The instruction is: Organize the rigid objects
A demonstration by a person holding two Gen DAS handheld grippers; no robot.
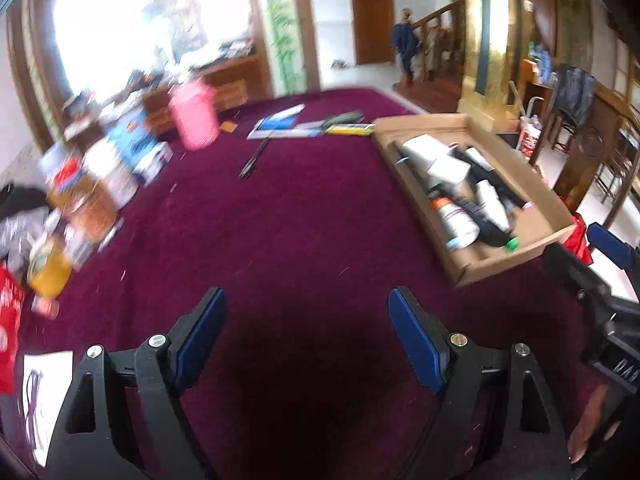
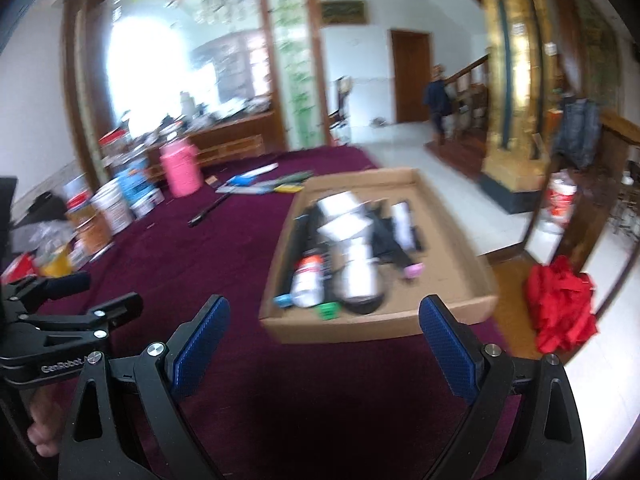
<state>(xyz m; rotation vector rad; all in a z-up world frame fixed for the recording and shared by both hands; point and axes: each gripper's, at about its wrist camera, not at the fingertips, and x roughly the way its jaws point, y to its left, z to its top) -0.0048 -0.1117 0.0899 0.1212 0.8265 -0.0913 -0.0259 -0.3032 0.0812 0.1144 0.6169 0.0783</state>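
both blurred wrist views look forward over the table, probably sharing the cardboard tray (image 1: pixel 516 160).

Right gripper (image 2: pixel 324 344) is hovering with jaws spread over maroon cloth-covered table (image 2: pixel 224 256); shallow brown cardboard tray (image 2: pixel 452 248) of jumbled bottles is lying at twelve o'clock.
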